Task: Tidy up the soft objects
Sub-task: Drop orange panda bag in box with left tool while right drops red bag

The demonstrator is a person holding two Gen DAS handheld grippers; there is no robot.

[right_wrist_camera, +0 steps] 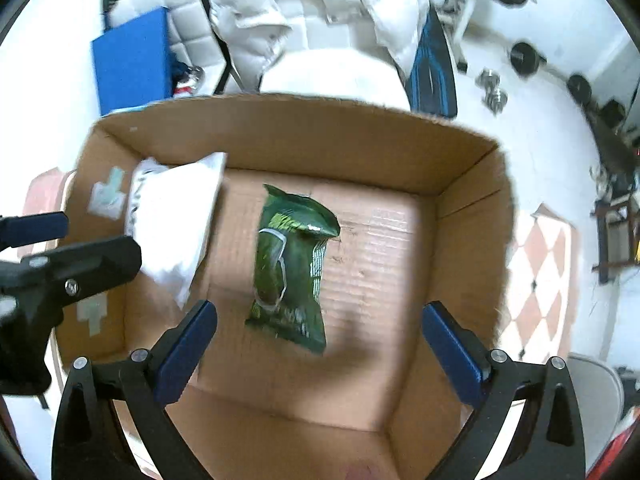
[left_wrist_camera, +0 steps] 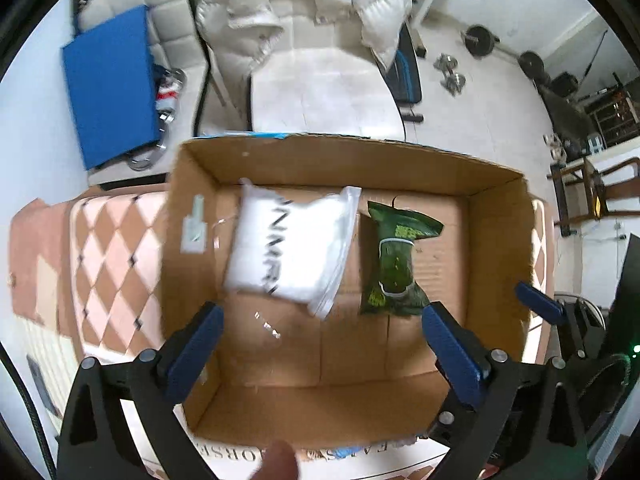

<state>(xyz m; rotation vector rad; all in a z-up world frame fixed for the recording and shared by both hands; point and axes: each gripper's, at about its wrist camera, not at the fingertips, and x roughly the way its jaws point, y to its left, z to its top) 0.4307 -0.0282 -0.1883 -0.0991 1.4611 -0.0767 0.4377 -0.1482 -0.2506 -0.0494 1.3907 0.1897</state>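
Cardboard box (left_wrist_camera: 496, 216) holding white pouch (left_wrist_camera: 288, 244) beside green packet (left_wrist_camera: 394, 258), left gripper (left_wrist_camera: 322, 344) spread wide, right gripper (right_wrist_camera: 320, 340) likewise released, both empty

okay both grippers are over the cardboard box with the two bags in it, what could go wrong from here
1. The white zip bag and green snack pouch lie close together in the cardboard box; grabbing one could drag the other.
2. The left gripper and right gripper, both open, hover side by side over the box and might collide.
3. A finger may catch the box wall.
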